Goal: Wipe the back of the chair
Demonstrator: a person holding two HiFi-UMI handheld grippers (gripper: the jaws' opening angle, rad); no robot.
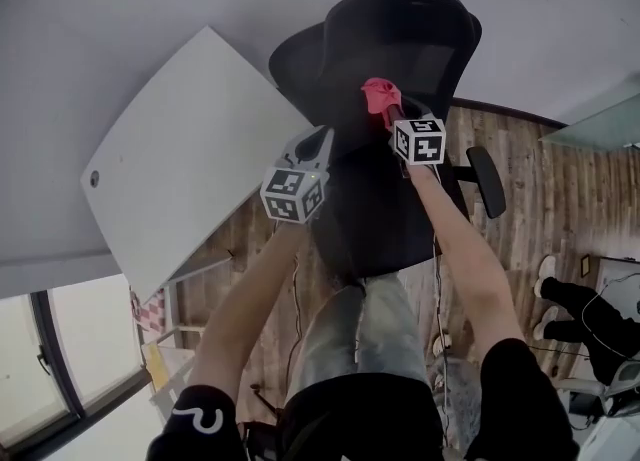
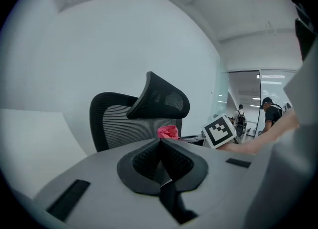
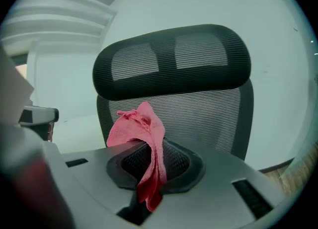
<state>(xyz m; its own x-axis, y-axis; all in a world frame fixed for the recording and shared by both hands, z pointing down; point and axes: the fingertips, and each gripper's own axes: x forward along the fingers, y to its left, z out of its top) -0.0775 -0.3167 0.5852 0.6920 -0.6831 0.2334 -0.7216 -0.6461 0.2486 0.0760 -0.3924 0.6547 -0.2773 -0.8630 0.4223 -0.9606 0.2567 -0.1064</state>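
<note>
A black mesh office chair (image 1: 395, 59) stands before me, its backrest (image 3: 198, 111) and headrest (image 3: 171, 59) facing the right gripper view. My right gripper (image 1: 385, 104) is shut on a red cloth (image 3: 144, 138), which sticks up from the jaws just short of the backrest. The cloth (image 1: 378, 95) shows over the chair in the head view. My left gripper (image 1: 322, 139) hangs to the left of the chair, shut with nothing in it. From its own view the chair (image 2: 136, 118) stands ahead, with the cloth (image 2: 168, 132) beside it.
A white desk top (image 1: 180, 164) lies left of the chair. The chair's armrest (image 1: 487, 181) juts out to the right over the wooden floor (image 1: 560, 199). Someone's legs and shoes (image 1: 560, 309) are at the far right. People stand behind a glass wall (image 2: 258, 104).
</note>
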